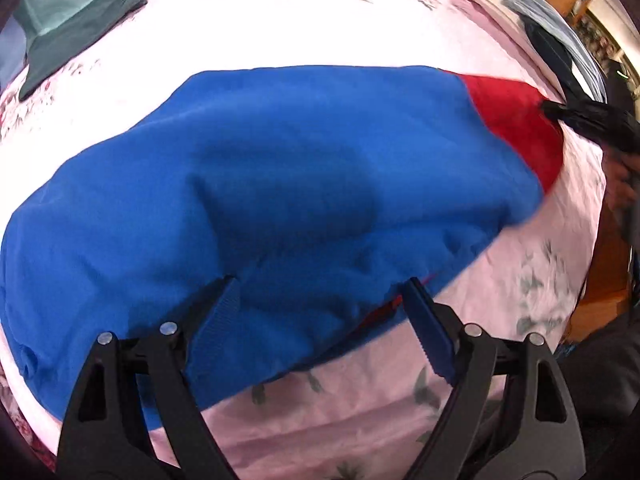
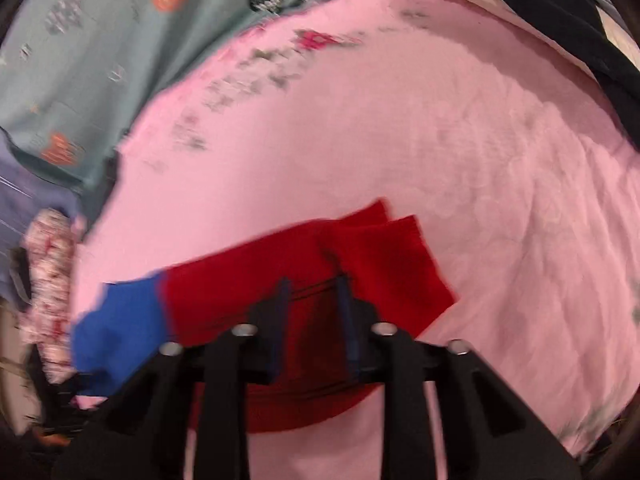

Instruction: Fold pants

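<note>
While the left claw (image 1: pixel 320 300) hangs with its fingers spread wide, the blue part of the pants (image 1: pixel 260 184) bunches between and beyond the fingertips, lying on the pink flowered bed sheet (image 1: pixel 340 412). Its near edge rests just ahead of the claw, and a sliver of red shows at the hem beside the right-hand finger. Farther off, the red leg ends (image 1: pixel 516 120) stretch toward the right claw (image 1: pixel 560 114), which touches their far corner. From the right wrist view, the right claw (image 2: pixel 312 292) sits over the red cloth (image 2: pixel 304 280) with a gap between its fingers; whether it pinches the fabric I cannot tell. Beyond the pants, a dark green folded garment (image 1: pixel 76 40) lies at the sheet's far left, and dark clothes (image 2: pixel 568 40) are piled at the far right.
</note>
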{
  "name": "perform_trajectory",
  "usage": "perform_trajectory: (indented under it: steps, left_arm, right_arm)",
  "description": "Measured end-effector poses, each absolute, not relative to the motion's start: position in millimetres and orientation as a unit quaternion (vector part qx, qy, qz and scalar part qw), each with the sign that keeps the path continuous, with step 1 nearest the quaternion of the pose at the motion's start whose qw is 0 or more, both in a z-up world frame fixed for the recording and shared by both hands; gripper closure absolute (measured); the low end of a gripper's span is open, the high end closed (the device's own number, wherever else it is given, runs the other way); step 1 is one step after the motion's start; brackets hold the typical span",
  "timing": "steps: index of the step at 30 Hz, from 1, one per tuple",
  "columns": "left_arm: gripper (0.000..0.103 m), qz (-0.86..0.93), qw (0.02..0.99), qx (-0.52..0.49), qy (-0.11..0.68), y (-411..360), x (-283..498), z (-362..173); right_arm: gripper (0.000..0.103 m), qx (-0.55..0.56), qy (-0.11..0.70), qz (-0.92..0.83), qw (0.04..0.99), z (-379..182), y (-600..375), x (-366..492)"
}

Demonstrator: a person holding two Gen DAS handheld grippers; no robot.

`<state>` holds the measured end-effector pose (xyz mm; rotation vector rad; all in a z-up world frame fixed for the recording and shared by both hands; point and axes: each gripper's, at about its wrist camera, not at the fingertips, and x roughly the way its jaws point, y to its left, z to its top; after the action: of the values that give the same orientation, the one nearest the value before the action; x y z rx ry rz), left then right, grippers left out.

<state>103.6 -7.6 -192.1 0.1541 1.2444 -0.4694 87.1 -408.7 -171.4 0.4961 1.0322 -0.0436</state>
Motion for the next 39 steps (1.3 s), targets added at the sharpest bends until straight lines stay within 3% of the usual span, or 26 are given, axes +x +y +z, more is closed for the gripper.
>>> perform_trajectory:
  steps: [4, 6, 11, 18, 25, 29, 31, 33, 39]
  left_arm:
    - [0.018, -0.214, 0.787, 0.096, 0.571, 1.4, 87.7, -186.2]
    - [0.018, -0.199, 0.799, 0.095, 0.559, 15.2, 80.6, -172.3]
    - [0.018, -0.135, 0.828, 0.066, 0.54, 80.2, 71.1, -147.0]
    - [0.018, -0.011, 0.838, -0.017, 0.545, 192.4, 76.2, -147.1]
    - [0.018, 0.038, 0.84, -0.093, 0.533, 253.4, 56.9, -154.5]
    - [0.018, 0.046, 0.834, -0.118, 0.537, 271.2, 41.9, -164.0]
    - [0.018, 0.042, 0.831, -0.144, 0.536, 277.2, 37.7, -169.3]
    - [0.018, 0.032, 0.828, -0.165, 0.534, 275.2, 36.7, -172.5]
    - [0.018, 0.023, 0.833, -0.168, 0.526, 268.1, 39.8, -177.0]
  right_arm:
    - [0.101, 0.284, 0.488, -0.038, 0.825, -164.8, -429.2, 101.0]
    - [0.092, 0.244, 0.476, -0.037, 0.844, -132.7, -408.0, 98.5]
    - [0.091, 0.124, 0.489, 0.163, 0.848, -95.1, -290.0, 89.1]
    - [0.091, -0.078, 0.504, 0.431, 0.744, -120.7, -93.0, 63.8]
    - [0.09, -0.203, 0.496, 0.485, 0.691, -154.5, 7.4, 64.5]
    - [0.077, -0.229, 0.465, 0.514, 0.683, -150.0, 43.3, 61.9]
    - [0.077, -0.258, 0.449, 0.51, 0.687, -154.0, 58.5, 57.2]
    - [0.097, -0.284, 0.449, 0.495, 0.688, -162.9, 74.8, 57.4]
    - [0.095, -0.244, 0.455, 0.497, 0.697, -156.1, 85.4, 60.3]
